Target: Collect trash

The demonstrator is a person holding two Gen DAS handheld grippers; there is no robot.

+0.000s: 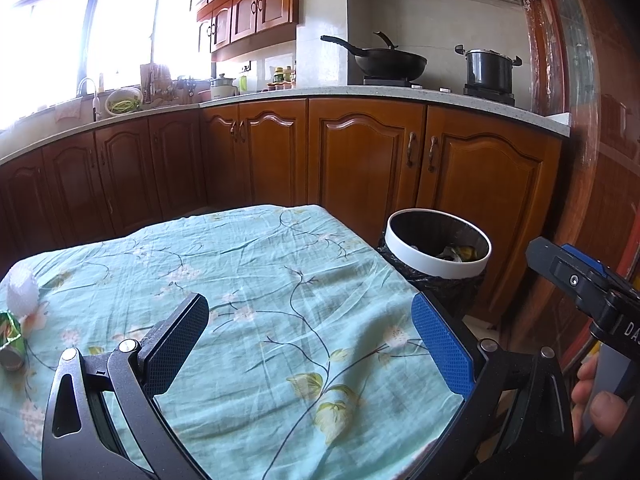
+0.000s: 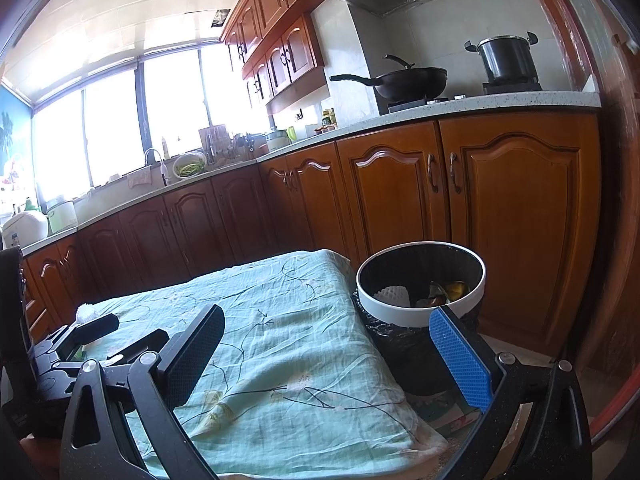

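A white-rimmed trash bin [image 1: 438,258] with a black liner stands on the floor past the table's right corner. It also shows in the right wrist view [image 2: 420,312], holding a white foam net and wrappers. A white foam net [image 1: 22,290] and a crushed green can [image 1: 11,340] lie at the table's left edge. My left gripper [image 1: 316,344] is open and empty over the cloth. My right gripper [image 2: 332,356] is open and empty over the table's right edge, near the bin. The left gripper [image 2: 96,332] shows at the left of the right wrist view.
The table carries a light green floral cloth [image 1: 260,280]. Wooden cabinets [image 1: 360,160] and a counter with a wok [image 1: 390,62] and a pot [image 1: 490,68] run behind. A wooden door frame [image 1: 580,160] stands at the right.
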